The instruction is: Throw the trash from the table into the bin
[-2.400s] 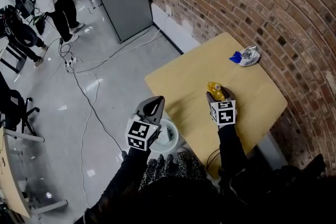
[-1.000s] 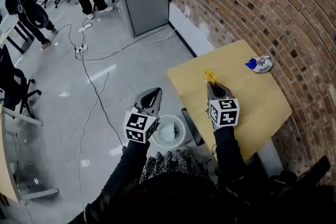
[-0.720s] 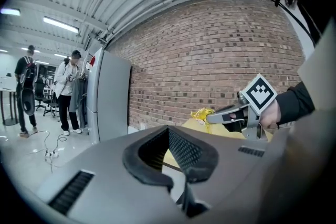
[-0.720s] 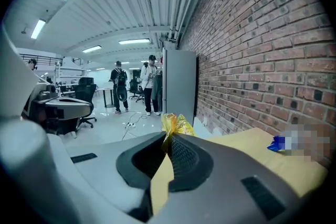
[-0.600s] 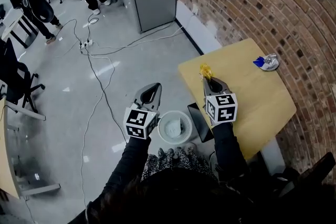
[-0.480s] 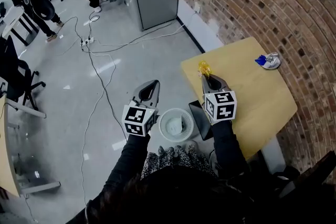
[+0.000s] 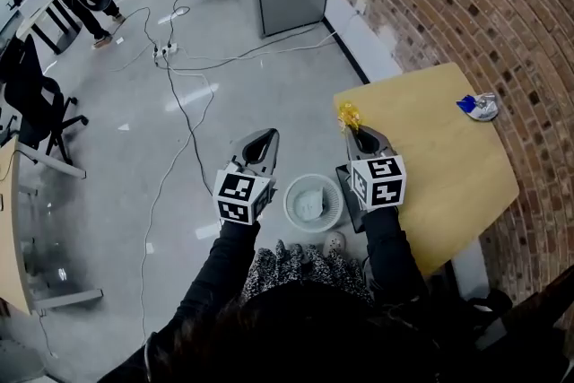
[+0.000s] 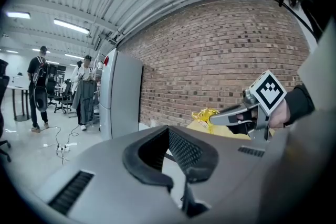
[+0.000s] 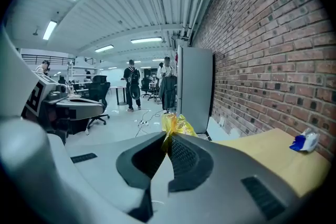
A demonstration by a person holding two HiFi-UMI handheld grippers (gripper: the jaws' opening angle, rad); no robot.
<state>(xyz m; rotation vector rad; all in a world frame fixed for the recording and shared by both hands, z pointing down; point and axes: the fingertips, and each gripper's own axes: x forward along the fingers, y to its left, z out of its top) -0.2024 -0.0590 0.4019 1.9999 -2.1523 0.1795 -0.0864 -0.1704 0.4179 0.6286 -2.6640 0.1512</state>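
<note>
**Yellow wrapper pinched in right gripper, short of the bin**

The right gripper (image 7: 354, 132) has its jaws closed tight on a crumpled yellow wrapper (image 7: 348, 115), which sticks out past the tips and is held in the air at the left edge of the wooden table (image 7: 448, 184). The left gripper (image 7: 267, 137) has its jaws together with nothing between them. The round white bin (image 7: 288, 204) stands on the floor between the two grippers, just beside the table, with pale crumpled trash (image 7: 311, 204) in it. A blue-and-silver wrapper (image 7: 477, 107) lies on the table's far side, near the brick wall (image 7: 466, 4).
</note>
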